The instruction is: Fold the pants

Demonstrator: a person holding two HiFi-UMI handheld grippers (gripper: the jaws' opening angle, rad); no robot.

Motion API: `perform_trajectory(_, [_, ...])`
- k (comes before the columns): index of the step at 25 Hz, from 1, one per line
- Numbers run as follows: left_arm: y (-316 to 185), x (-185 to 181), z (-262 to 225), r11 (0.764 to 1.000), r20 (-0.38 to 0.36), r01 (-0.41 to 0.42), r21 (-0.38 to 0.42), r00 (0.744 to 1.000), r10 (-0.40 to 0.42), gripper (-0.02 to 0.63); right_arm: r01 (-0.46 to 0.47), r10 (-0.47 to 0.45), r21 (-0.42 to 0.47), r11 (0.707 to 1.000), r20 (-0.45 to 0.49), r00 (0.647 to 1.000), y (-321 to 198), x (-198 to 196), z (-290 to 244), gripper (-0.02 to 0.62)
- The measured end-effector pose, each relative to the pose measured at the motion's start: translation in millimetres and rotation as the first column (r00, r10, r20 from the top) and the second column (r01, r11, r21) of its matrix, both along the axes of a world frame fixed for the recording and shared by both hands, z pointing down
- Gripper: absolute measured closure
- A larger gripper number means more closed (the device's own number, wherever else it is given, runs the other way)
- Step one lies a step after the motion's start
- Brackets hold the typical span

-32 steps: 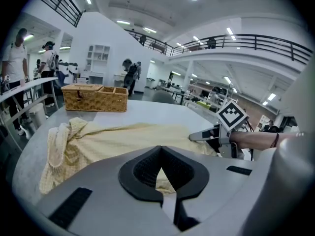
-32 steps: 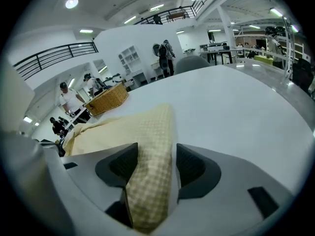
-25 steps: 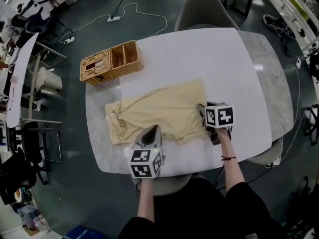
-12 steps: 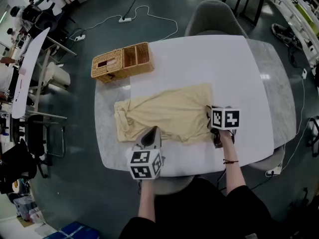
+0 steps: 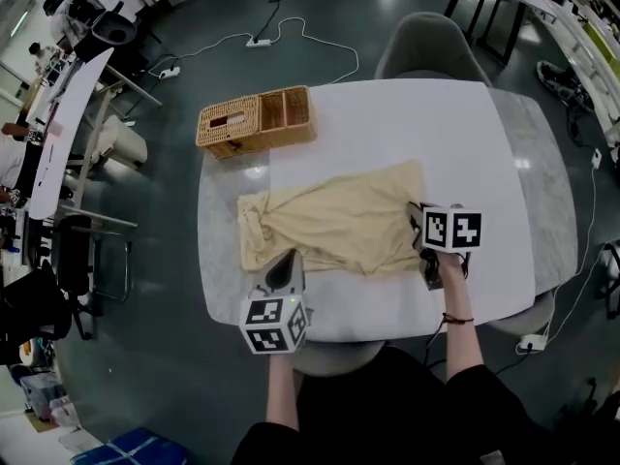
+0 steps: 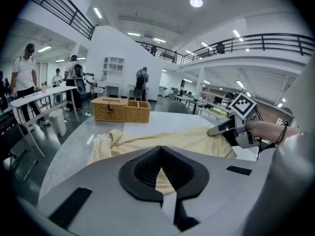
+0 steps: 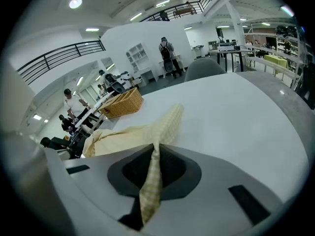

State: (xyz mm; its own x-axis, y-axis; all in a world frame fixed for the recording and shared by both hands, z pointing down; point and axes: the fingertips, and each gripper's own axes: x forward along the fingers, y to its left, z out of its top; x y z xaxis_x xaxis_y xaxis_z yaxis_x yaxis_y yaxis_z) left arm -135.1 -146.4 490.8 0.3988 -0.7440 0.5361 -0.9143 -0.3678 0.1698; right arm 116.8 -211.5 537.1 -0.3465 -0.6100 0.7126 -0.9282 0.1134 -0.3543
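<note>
Pale yellow pants (image 5: 334, 223) lie spread across the white table (image 5: 407, 124). Their bunched end points left. My right gripper (image 5: 420, 221) is at the pants' right end. Its jaws have just been closing, and a strip of the cloth (image 7: 151, 181) runs between them, so it is shut on the pants. In its own view the right gripper (image 7: 155, 147) holds that end raised off the table. My left gripper (image 5: 288, 258) is at the pants' near edge with its jaws together. In its own view the left gripper (image 6: 160, 150) shows yellow cloth (image 6: 162, 178) in the gap behind the tips.
A wicker basket (image 5: 256, 121) with two compartments stands at the table's far left corner. It also shows as the basket (image 6: 120, 109) and the basket (image 7: 122, 103) in the gripper views. A grey chair (image 5: 431, 51) stands at the far side. Cables lie on the floor beyond it.
The right gripper has closed on the pants' right end and lifted it a little. The left gripper has shifted left along the near edge and risen slightly. The head view has panned.
</note>
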Motion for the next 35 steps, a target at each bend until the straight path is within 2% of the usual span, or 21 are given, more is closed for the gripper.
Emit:
perform_trajectory(9, [3.6,-28.1,-3.1,1.0,-0.027,-0.021,0.013,0.999,0.022,0.598,0.008,-0.007,0.045,0.999,-0.017,1.0,-0.9,-32.9,-37.2,0.561])
perform_trajectory(21, [9.2,-87.0,-7.7,0.999,-0.071,-0.03,0.027,0.997,0.032,0.598,0.06,-0.052,0.106,0.993,-0.071,0.996,2.0,-113.9,-80.5,0.563])
perform_trajectory(35, [15.3,-145.5,-8.0,0.999,-0.1,-0.027,0.033,0.995,0.03,0.598,0.096,-0.081,0.128,0.987,-0.118,0.99,2.7,-190.6,-96.9,0.565])
